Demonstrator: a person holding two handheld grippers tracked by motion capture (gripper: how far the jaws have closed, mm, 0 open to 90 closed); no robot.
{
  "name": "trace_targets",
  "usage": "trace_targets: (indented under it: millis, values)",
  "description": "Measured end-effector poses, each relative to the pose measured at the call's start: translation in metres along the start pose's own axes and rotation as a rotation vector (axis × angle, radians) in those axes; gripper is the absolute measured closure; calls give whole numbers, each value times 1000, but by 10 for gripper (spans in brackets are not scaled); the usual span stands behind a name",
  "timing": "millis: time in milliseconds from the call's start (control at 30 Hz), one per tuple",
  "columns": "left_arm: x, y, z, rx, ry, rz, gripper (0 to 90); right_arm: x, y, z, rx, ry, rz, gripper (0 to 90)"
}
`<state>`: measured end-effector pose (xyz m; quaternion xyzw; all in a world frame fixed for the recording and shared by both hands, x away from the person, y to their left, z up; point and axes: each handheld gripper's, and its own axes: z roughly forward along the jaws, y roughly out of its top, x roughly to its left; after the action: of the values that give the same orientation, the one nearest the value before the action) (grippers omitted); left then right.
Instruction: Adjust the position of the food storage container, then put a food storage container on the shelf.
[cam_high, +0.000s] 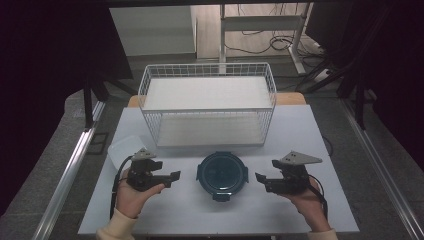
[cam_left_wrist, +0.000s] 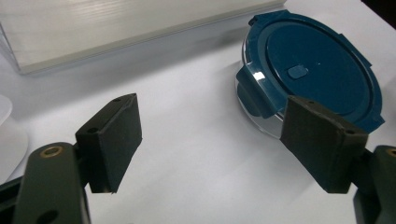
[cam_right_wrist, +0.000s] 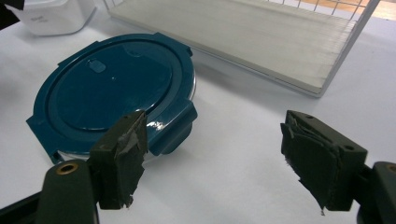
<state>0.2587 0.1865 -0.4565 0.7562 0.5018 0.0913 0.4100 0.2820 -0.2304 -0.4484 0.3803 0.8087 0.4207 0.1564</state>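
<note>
A round clear container with a dark teal clip-on lid (cam_high: 222, 173) sits at the front centre of the white table. My left gripper (cam_high: 174, 176) rests to its left, held in a hand, jaws open and pointing at it. My right gripper (cam_high: 260, 178) mirrors it on the other side, also open. In the left gripper view the lidded container (cam_left_wrist: 317, 74) lies ahead to the right of the open left gripper (cam_left_wrist: 217, 144), nothing between its pads. The right gripper view has the container (cam_right_wrist: 112, 88) ahead to the left, with the right gripper (cam_right_wrist: 217, 158) open and empty.
A white wire basket (cam_high: 207, 112) with a white floor stands behind the container, mid-table; its base (cam_left_wrist: 116, 28) and corner (cam_right_wrist: 327, 60) appear in the gripper views. A small white tub (cam_high: 125, 148) sits behind my left gripper. Bare table lies between basket and container.
</note>
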Motion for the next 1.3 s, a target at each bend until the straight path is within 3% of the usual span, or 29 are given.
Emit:
trace_targets:
  millis: [267,500,767,933,1300]
  values:
    - [-1,2,-3,-12,-3,-16,193,-1,2,-10,-35,0,8,221]
    - [-3,6,4,1,-23,5,193,-2,-2,-12,-26,-21,12,221]
    - [0,7,8,-6,-36,-18,193,-1,-6,-16,-27,-21,26,218]
    - [-2,9,11,-22,-72,-45,183,2,-3,-14,-22,16,47,199]
    - [-5,15,30,20,-189,-121,135,5,9,4,20,96,124,179]
